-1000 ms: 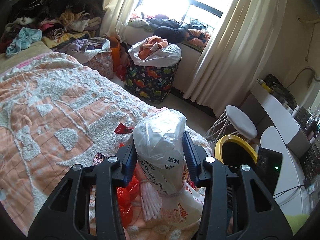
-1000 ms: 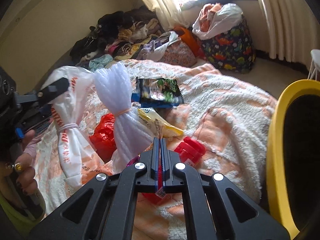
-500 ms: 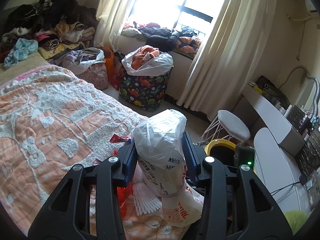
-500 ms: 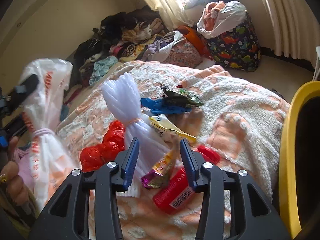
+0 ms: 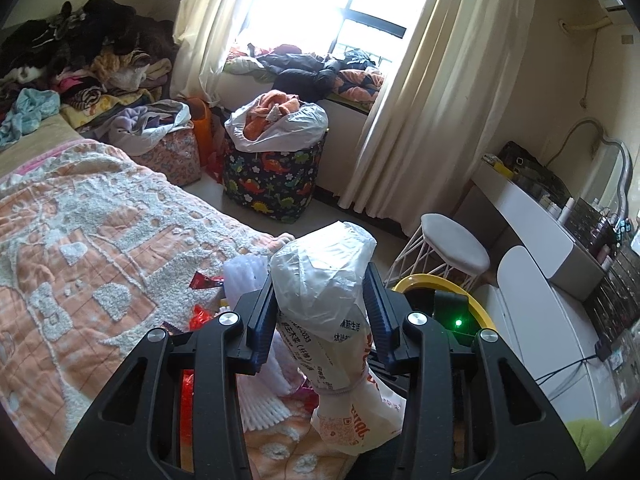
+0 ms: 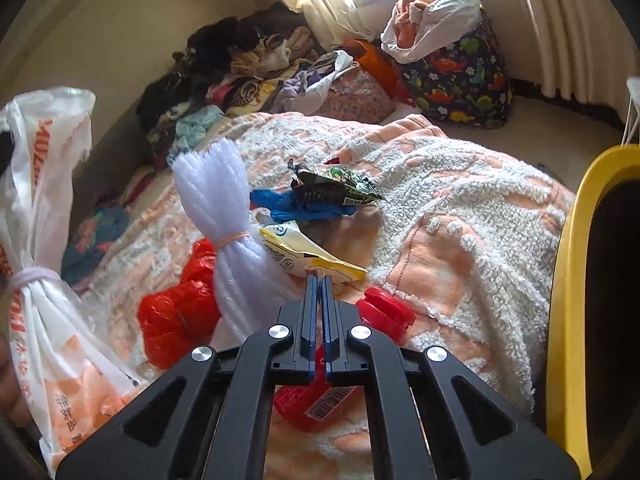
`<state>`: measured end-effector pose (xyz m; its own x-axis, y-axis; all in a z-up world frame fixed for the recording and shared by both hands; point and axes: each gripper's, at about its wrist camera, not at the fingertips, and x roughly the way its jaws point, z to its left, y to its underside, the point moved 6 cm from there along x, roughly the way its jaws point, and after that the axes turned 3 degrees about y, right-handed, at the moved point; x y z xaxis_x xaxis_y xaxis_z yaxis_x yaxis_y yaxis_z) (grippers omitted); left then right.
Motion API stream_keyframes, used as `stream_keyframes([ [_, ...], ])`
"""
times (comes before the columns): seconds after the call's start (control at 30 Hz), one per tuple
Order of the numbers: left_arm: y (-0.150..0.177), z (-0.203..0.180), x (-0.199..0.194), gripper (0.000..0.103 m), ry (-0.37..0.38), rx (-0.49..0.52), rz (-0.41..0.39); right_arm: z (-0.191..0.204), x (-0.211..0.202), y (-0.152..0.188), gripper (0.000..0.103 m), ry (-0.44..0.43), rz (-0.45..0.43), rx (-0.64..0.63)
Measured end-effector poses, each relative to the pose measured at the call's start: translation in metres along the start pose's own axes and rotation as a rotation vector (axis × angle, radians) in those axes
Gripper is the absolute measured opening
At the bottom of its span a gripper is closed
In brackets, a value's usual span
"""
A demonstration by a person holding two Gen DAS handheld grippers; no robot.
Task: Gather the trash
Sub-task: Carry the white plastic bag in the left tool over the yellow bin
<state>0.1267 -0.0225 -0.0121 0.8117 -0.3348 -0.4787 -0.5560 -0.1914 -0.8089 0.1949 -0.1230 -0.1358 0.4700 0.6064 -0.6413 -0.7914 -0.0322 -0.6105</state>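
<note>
left gripper [image 5: 320,312] pinches a tied plastic bag [image 5: 324,280]; right gripper [image 6: 319,280] pressed together over the bed [image 6: 460,216].

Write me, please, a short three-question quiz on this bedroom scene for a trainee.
1. True or false: the left hand-held gripper is closed on a tied white plastic bag.
2. Multiple choice: what colour is the rim of the bin? A green, B yellow, C blue.
3. Short answer: on the right hand-held gripper, are the jaws open or shut?

Key: 1 true; 2 B; 3 shut.
</note>
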Motion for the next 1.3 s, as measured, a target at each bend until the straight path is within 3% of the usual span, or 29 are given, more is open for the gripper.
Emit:
stream_keyframes([
  [0.23,-0.003,-0.011,0.007,0.033,0.010,0.014,0.004,-0.007,-0.036,-0.016,0.002,-0.029,-0.088,0.032],
  [0.67,0.003,-0.073,0.057,0.033,0.100,0.071,0.043,-0.087,-0.122,-0.037,0.002,0.129,-0.266,0.127],
  [1.3,0.020,-0.149,0.120,0.033,0.170,0.154,0.087,-0.186,-0.174,-0.027,0.002,0.332,-0.370,0.259],
])
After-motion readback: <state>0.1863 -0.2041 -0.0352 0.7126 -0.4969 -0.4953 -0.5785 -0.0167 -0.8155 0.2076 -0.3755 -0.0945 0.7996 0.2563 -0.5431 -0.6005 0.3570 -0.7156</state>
